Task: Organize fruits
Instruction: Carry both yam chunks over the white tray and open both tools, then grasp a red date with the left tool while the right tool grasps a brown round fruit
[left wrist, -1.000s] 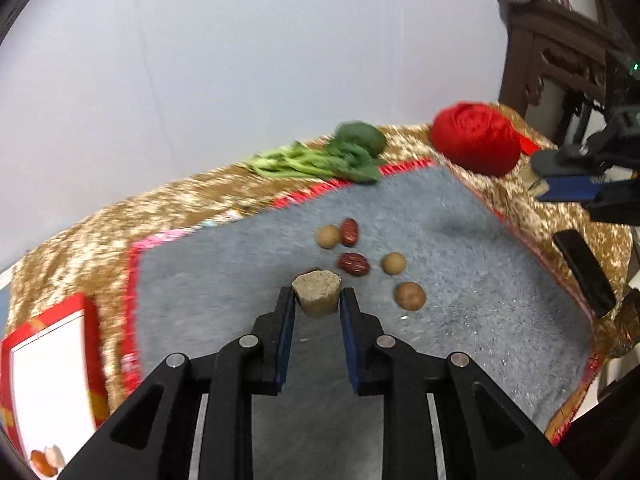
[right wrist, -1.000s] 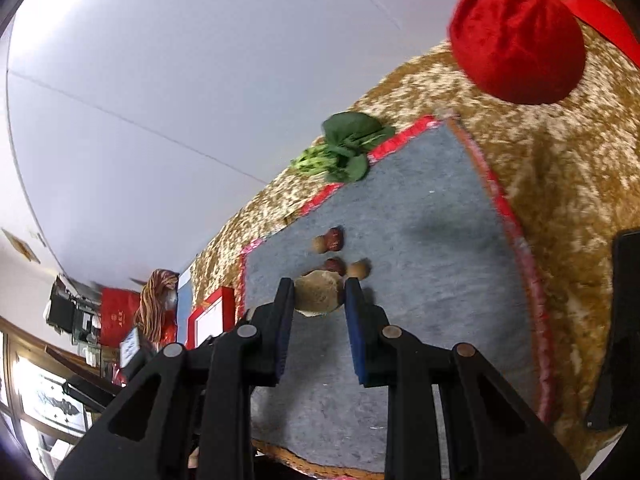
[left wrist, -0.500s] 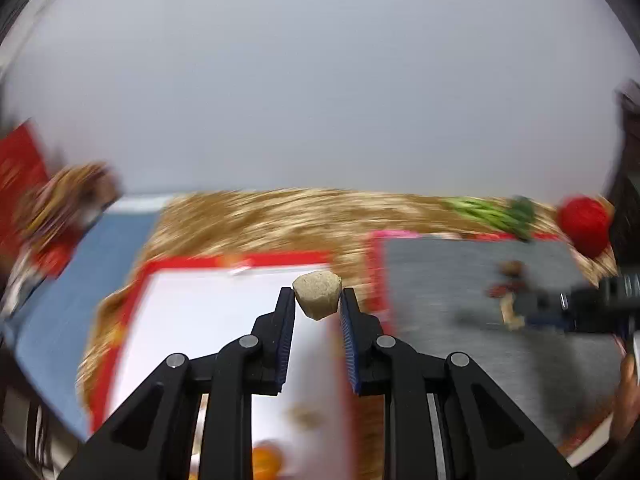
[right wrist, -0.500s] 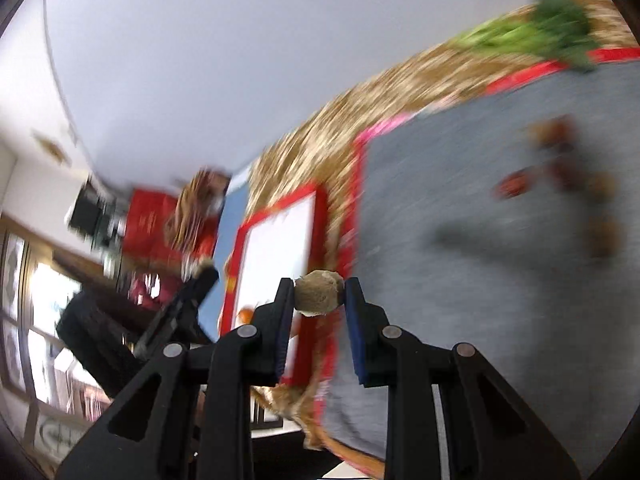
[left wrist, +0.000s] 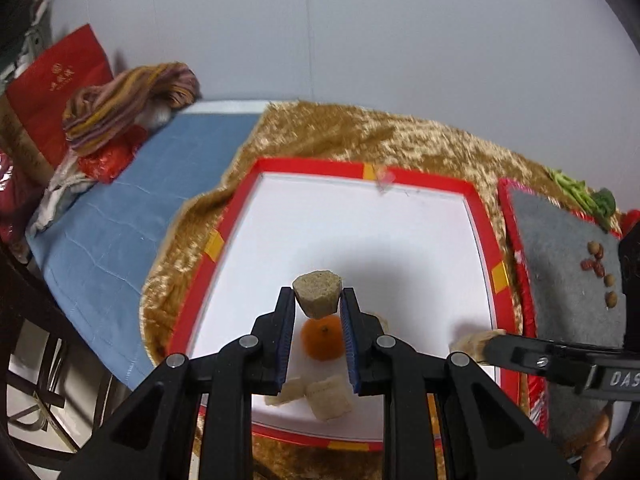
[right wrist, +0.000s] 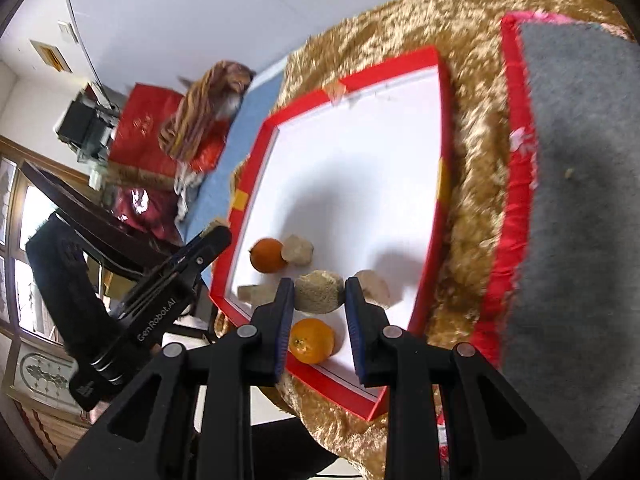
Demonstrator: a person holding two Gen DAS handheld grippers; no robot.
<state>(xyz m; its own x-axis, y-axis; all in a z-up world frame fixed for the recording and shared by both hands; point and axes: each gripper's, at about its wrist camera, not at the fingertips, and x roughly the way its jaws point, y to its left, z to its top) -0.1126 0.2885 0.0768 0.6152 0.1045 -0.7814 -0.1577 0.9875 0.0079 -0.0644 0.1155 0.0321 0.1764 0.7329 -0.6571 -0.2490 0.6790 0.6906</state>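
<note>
My left gripper (left wrist: 316, 296) is shut on a tan, rough chunk (left wrist: 318, 292) and holds it above the white tray with a red rim (left wrist: 312, 165). Under it in the tray lie an orange (left wrist: 322, 338) and pale cubes (left wrist: 328, 398). My right gripper (right wrist: 319, 286) is shut on a similar tan chunk (right wrist: 319, 298) over the tray's near corner (right wrist: 434, 216). Two oranges (right wrist: 269, 255) (right wrist: 312, 340) and tan pieces (right wrist: 374, 288) lie there. Each gripper shows at the edge of the other's view.
A grey mat (left wrist: 560, 264) to the right of the tray carries red dates and round brown fruits (left wrist: 598, 266). Greens (left wrist: 588, 198) lie behind it. A gold cloth (left wrist: 360, 136) covers the table. To the left are a blue cloth (left wrist: 132, 208), a striped scarf (left wrist: 128, 100) and a red bag (left wrist: 56, 80).
Both grippers have swung left from above the grey mat to above the red-rimmed tray. Each has kept its tan chunk clamped throughout.
</note>
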